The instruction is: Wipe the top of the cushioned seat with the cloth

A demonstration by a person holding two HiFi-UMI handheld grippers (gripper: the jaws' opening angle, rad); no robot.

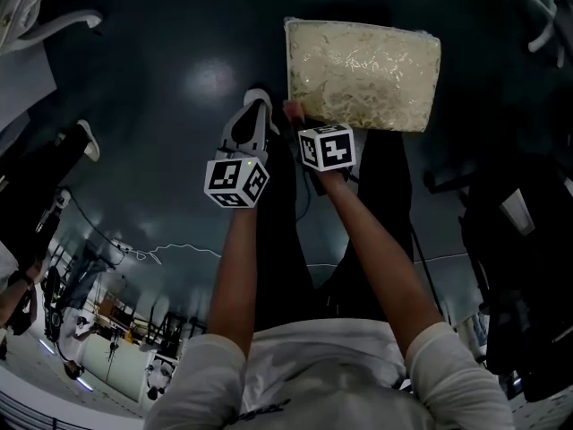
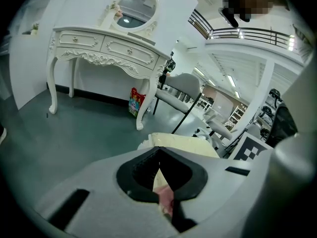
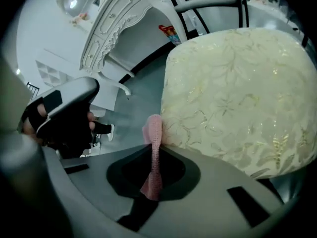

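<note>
The cushioned seat [image 1: 363,74] is a cream pad with a gold leaf pattern, at the top of the head view, and fills the right gripper view [image 3: 237,98]. My right gripper [image 1: 294,112] is at the seat's near left corner, shut on a thin pink cloth [image 3: 152,152] that pokes out past the jaws and touches the cushion's edge. My left gripper [image 1: 257,98] is just left of it, off the seat, its jaws meeting at the tip. A pink sliver [image 2: 166,197] shows low in its gap; I cannot tell if it is gripped.
The floor [image 1: 179,88] is dark and glossy. A white dressing table [image 2: 99,48] with an oval mirror stands beyond the seat, with grey chairs [image 2: 181,90] to its right. A shoe and dark trouser leg [image 1: 54,164] are at the left. White furniture legs [image 1: 45,21] show at the top left.
</note>
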